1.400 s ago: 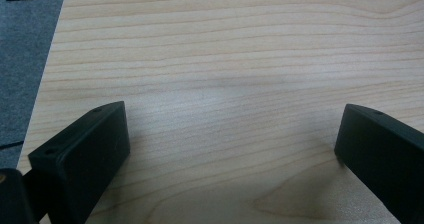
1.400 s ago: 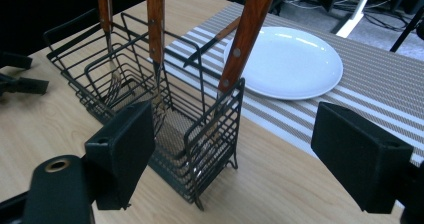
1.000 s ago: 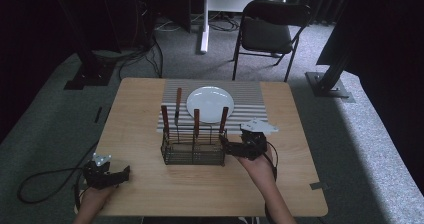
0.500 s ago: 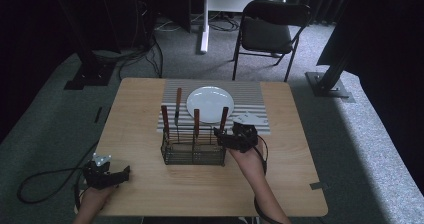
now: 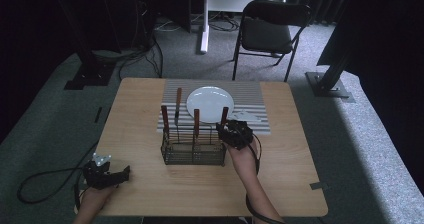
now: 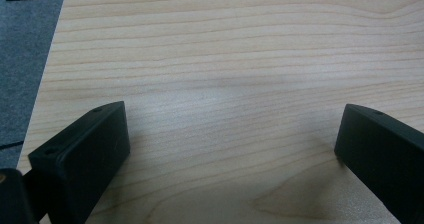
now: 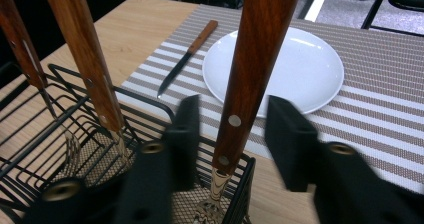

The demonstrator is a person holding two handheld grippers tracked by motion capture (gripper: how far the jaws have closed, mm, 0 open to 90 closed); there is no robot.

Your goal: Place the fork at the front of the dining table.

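A black wire basket [image 5: 192, 154] [image 7: 30, 134] stands mid-table with three wooden-handled utensils upright in it. My right gripper [image 5: 225, 130] [image 7: 231, 119] is at the basket's right end. Its jaws stand either side of the rightmost handle [image 5: 224, 115] [image 7: 260, 44] and have just been closing, with a thin gap still showing on both sides. Behind the basket, a white plate [image 5: 209, 103] [image 7: 300, 69] and a wooden-handled knife [image 5: 177, 104] [image 7: 187, 59] lie on a striped placemat [image 5: 250, 91]. My left gripper [image 5: 125, 174] [image 6: 230, 144] rests open on bare wood at the table's front left.
The wooden table [image 5: 290, 154] sits on grey carpet. A folding chair [image 5: 270, 29] and a white stand [image 5: 204, 19] are beyond the far edge. A cable [image 5: 45, 176] trails off the table's left side from my left gripper.
My right gripper has moved left to the basket's right end and now sits around the rightmost handle. The left gripper has stayed put.
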